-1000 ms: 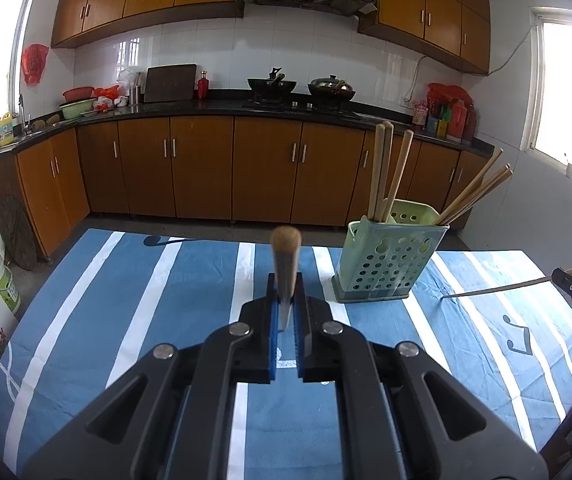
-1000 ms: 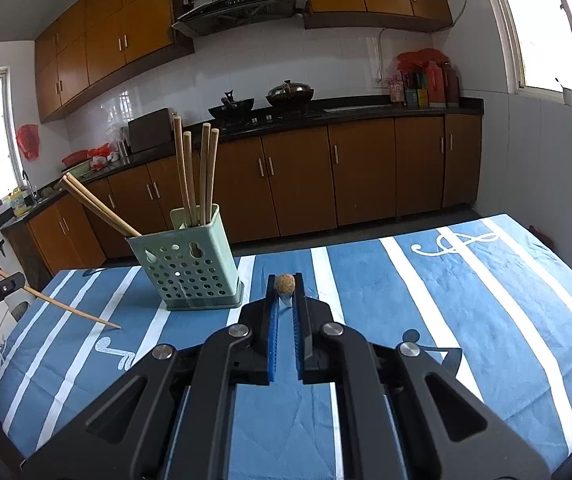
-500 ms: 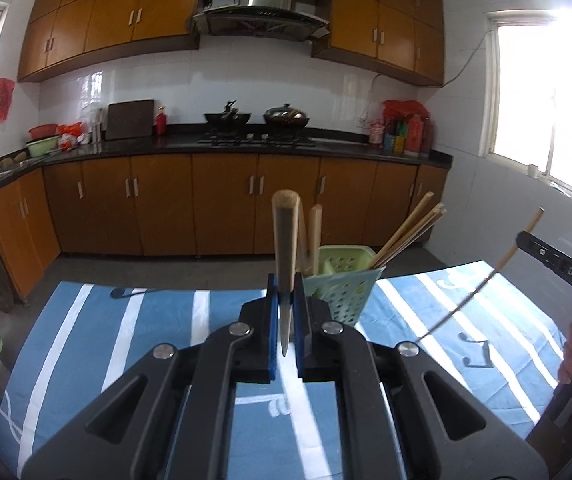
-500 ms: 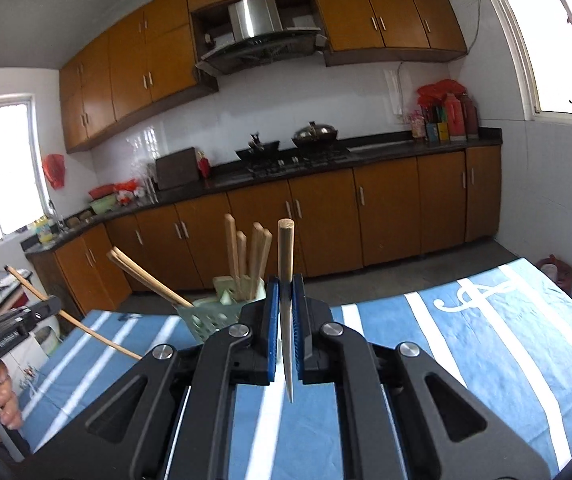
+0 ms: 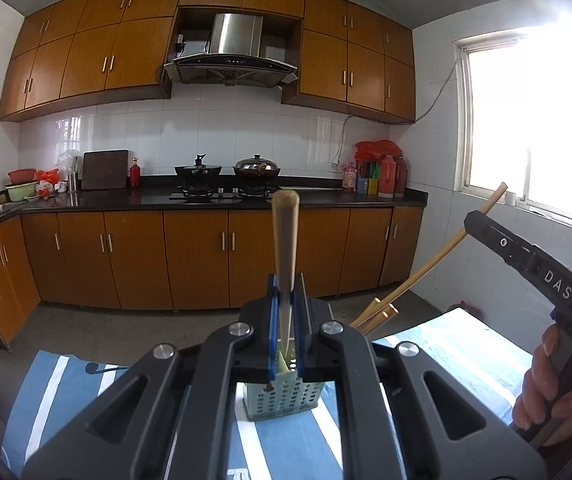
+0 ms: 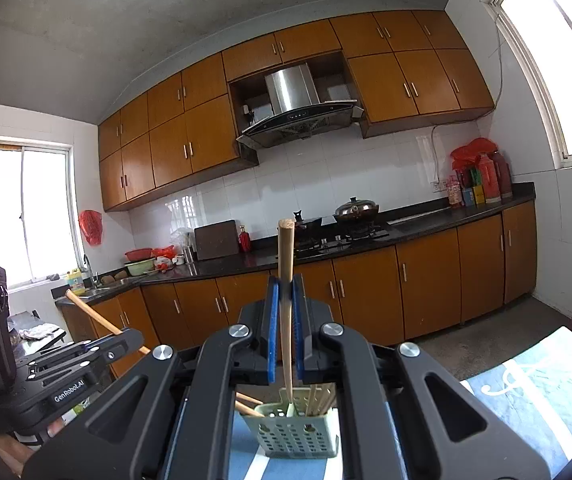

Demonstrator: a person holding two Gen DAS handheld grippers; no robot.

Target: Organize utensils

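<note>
A: What does the left wrist view show?

B: The left gripper [image 5: 285, 322] is clamped on a wooden chopstick [image 5: 285, 240], which stands nearly upright between the blue pads [image 5: 272, 320]. Its lower tip hangs over the pale green perforated utensil holder [image 5: 282, 398], which sits on the blue-and-white striped tablecloth [image 5: 294, 448]. More chopsticks [image 5: 374, 314] lean out of the holder to the right. At the right edge a hand [image 5: 546, 384] holds the other gripper's black body, with a second chopstick [image 5: 446, 246] slanting up past it.

A: And the right wrist view?

B: The right gripper [image 6: 285, 332] is closed on its own chopstick [image 6: 286, 280], also close to upright, its narrow end reaching down to the holder's [image 6: 294, 436] rim. Whether the tip is already inside cannot be told. Several chopsticks [image 6: 320, 398] stand in the holder and two [image 6: 248, 404] lean out to the left. At the left edge the left gripper's body shows, marked "GenRobot.AI", with its chopstick [image 6: 94, 314] angled upward behind it.
</note>
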